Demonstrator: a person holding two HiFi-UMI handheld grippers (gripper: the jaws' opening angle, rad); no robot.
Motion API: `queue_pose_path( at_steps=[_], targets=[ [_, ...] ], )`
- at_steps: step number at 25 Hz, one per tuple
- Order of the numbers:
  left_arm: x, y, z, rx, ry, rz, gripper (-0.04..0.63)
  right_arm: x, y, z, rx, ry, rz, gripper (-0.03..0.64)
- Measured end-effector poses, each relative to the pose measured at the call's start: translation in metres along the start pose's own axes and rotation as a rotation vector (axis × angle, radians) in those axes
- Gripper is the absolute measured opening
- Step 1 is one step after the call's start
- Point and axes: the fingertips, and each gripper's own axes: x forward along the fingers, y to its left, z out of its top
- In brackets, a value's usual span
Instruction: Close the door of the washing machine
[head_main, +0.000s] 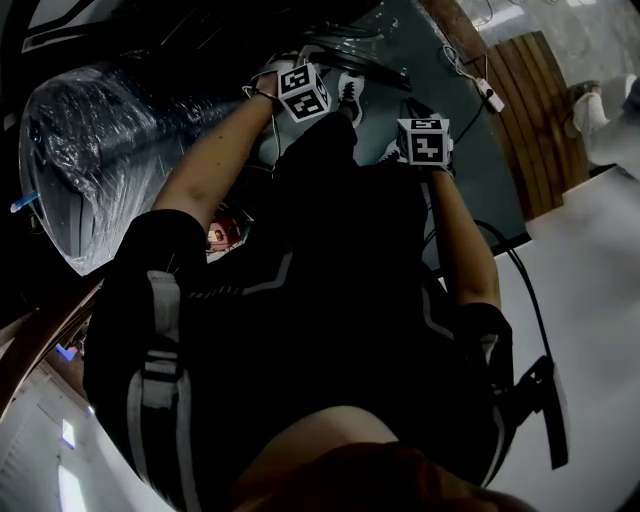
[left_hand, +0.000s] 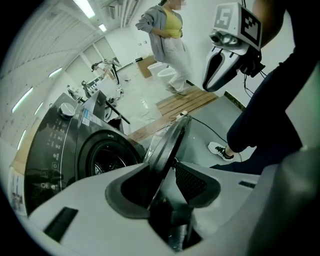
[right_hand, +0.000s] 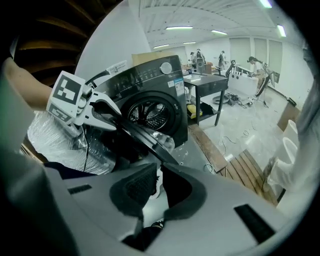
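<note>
WASH-ROOM FLOOR: A front-loading washing machine (left_hand: 55, 145) stands on the floor (left_hand: 215, 117) with its door (left_hand: 170, 140) swung well out from the drum opening (left_hand: 107, 157). By the look of it the closing is not yet under way. The whole swing home and the push onto the latch are left to do.

At left, the left tool (left_hand: 161, 164) is released. Its jaws are wide astride the door's rim, which runs edge-on between them, and no pad can be seen pressing on it. At right, the right tool (right_hand: 158, 167) is likewise released, jaws apart, with only floor showing through the gap. The door's edge lies just ahead of its tips, and whether they touch cannot be told.

From above, the person's own dark-clad torso (head_main: 320, 330) blocks nearly everything. Only the marker cubes (head_main: 305, 92) and a plastic-wrapped bundle (head_main: 90, 150) at left show clearly. Hinge and latch are out of sight in every view. A bystander (left_hand: 167, 30) across the room is cut off at the frame's top.
</note>
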Motion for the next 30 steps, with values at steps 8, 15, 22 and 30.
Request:
queue_pose_path(
  at_steps=[8, 15, 22, 30],
  targets=[
    [0.016, 0.031, 0.005, 0.062, 0.039, -0.064, 0.161, 0.042, -0.016, 0.032, 0.072, 0.009, -0.042, 0.041],
    [0.022, 0.05, 0.009, 0.016, -0.017, -0.1, 0.158, 0.083, -0.032, 0.056, 0.129, 0.022, -0.09, 0.041],
    [0.024, 0.067, 0.013, -0.012, -0.048, -0.128, 0.153, 0.121, -0.055, 0.075, 0.186, 0.035, -0.137, 0.041],
    [0.031, 0.095, 0.016, -0.106, -0.067, -0.116, 0.152, 0.147, -0.071, 0.105, 0.182, 0.035, -0.152, 0.041]
  ],
)
